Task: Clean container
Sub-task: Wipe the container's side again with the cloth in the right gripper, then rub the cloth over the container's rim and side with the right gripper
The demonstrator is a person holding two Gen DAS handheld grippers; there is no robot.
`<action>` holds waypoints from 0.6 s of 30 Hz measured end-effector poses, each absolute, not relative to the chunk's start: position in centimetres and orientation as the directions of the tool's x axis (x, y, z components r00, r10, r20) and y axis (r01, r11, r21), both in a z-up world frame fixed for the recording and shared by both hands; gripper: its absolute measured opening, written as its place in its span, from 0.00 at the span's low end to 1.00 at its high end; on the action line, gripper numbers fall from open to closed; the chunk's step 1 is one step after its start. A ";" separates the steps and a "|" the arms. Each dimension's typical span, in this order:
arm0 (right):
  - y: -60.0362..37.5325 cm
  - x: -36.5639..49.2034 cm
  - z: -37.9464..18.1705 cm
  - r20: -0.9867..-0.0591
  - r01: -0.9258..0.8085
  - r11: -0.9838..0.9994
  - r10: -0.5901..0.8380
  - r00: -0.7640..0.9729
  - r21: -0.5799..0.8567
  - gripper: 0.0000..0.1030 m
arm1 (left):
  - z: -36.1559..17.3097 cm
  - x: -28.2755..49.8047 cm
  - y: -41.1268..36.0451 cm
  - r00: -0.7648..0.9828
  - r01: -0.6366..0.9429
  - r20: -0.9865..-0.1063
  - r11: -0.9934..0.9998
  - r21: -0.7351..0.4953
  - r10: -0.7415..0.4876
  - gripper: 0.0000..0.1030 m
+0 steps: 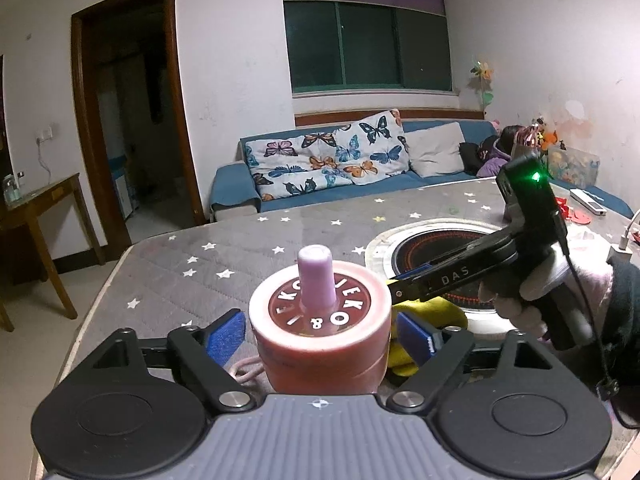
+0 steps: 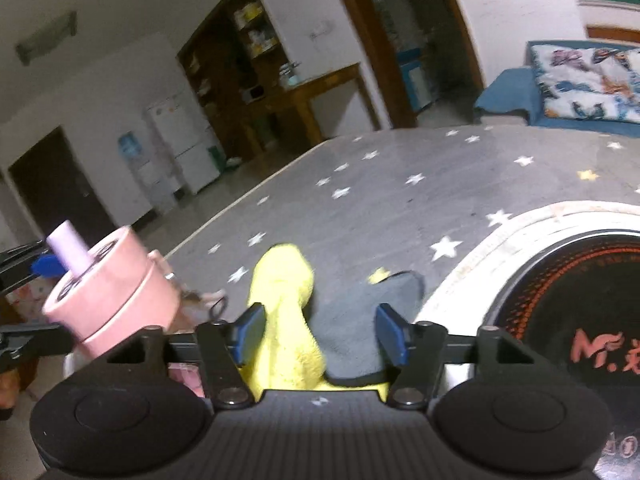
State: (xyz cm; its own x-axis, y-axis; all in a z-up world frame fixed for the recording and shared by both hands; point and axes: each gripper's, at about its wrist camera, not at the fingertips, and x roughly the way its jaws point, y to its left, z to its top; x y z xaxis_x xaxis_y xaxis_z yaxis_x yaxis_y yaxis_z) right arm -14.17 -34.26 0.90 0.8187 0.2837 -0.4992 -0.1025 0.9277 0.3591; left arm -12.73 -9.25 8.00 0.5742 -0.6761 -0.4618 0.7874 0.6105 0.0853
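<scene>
The pink container (image 1: 322, 336) stands on the star-patterned table (image 1: 224, 252), between the 2 blue pads of the left gripper (image 1: 320, 338) — whether they press it, I cannot tell. It looks rigid, light and smooth, so hold the side wall. The right gripper (image 2: 320, 334) is open around the soft yellow cloth (image 2: 286, 320).
</scene>
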 end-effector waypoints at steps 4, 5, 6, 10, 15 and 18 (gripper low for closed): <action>-34.6 -12.8 -0.2 -0.523 -0.066 0.926 0.267 0.810 0.371 0.81 | 7.9 -12.6 -9.7 0.575 0.783 -0.464 0.618 0.072 -0.674 0.85; -34.7 -12.5 -0.6 -0.524 -0.063 0.922 0.273 0.807 0.383 0.83 | 7.9 -12.5 -9.8 0.575 0.781 -0.464 0.621 0.066 -0.674 0.85; -34.6 -12.4 -0.8 -0.522 -0.062 0.919 0.276 0.807 0.390 0.83 | 7.9 -12.5 -9.8 0.575 0.780 -0.464 0.623 0.061 -0.674 0.86; -34.0 -12.5 -0.9 -0.514 -0.079 0.919 0.285 0.809 0.385 0.79 | 8.2 -12.4 -9.8 0.589 0.765 -0.453 0.643 0.044 -0.670 0.92; -33.4 -12.9 -0.9 -0.507 -0.108 0.907 0.323 0.799 0.407 0.54 | 8.2 -12.4 -9.8 0.595 0.757 -0.452 0.653 0.036 -0.665 0.92; -33.8 -12.9 -1.1 -0.484 -0.117 0.874 0.367 0.794 0.471 0.34 | 8.1 -12.3 -9.8 0.589 0.758 -0.457 0.652 0.027 -0.667 0.92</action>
